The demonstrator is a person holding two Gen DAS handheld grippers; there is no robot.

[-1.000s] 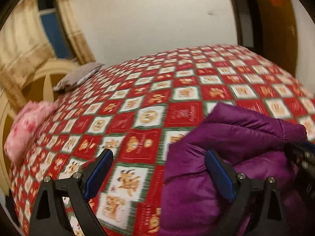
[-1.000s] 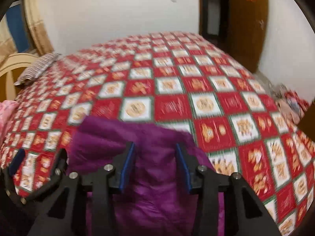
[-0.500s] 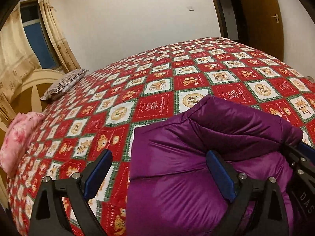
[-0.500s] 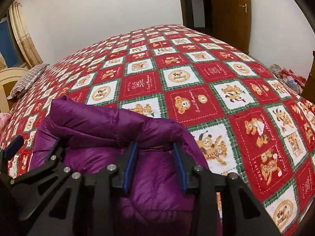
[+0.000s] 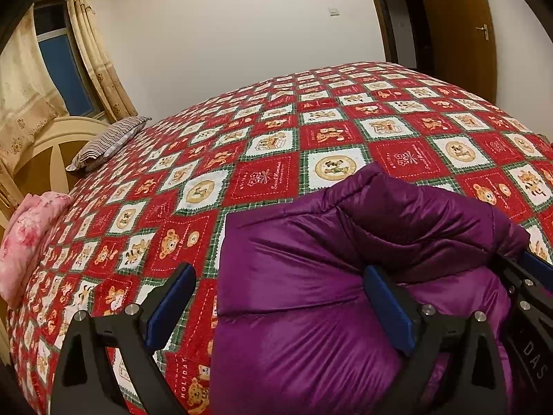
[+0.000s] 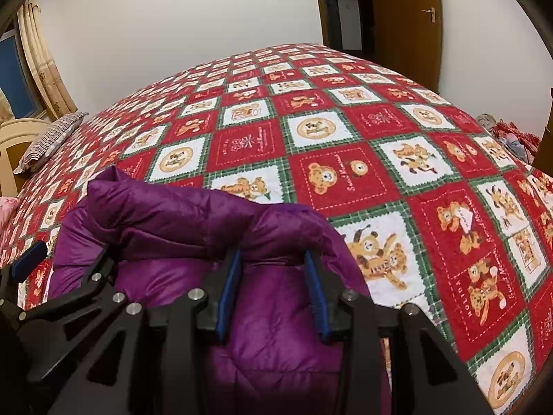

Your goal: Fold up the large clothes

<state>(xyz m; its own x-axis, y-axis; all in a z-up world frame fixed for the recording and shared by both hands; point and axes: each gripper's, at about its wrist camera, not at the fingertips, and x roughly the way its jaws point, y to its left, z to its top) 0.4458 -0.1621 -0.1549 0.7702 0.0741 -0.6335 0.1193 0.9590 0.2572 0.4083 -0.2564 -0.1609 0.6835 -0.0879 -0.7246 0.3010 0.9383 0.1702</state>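
Note:
A purple puffy jacket (image 5: pixel 311 276) lies on the red bear-patterned bedspread (image 5: pixel 269 145) at the near edge, its top rolled over in a thick fold. It also shows in the right wrist view (image 6: pixel 193 221). My left gripper (image 5: pixel 276 297) is wide open just over the jacket's left part, holding nothing. My right gripper (image 6: pixel 273 283) has its jaws partly apart, with jacket fabric between the blue pads (image 6: pixel 230 287); whether they pinch it is unclear. The left gripper also shows in the right wrist view (image 6: pixel 31 263) at the jacket's left.
A striped pillow (image 5: pixel 107 141) lies at the bed's far left by a cream headboard (image 5: pixel 52 145). A pink floral bundle (image 5: pixel 27 238) sits at the left edge. A wooden door (image 6: pixel 404 17) stands behind the bed, and clothes (image 6: pixel 511 135) lie on the floor at right.
Both grippers have moved forward and down over the jacket, so it fills more of each view. The jacket's rolled top fold stays in place. Jaw openings look unchanged.

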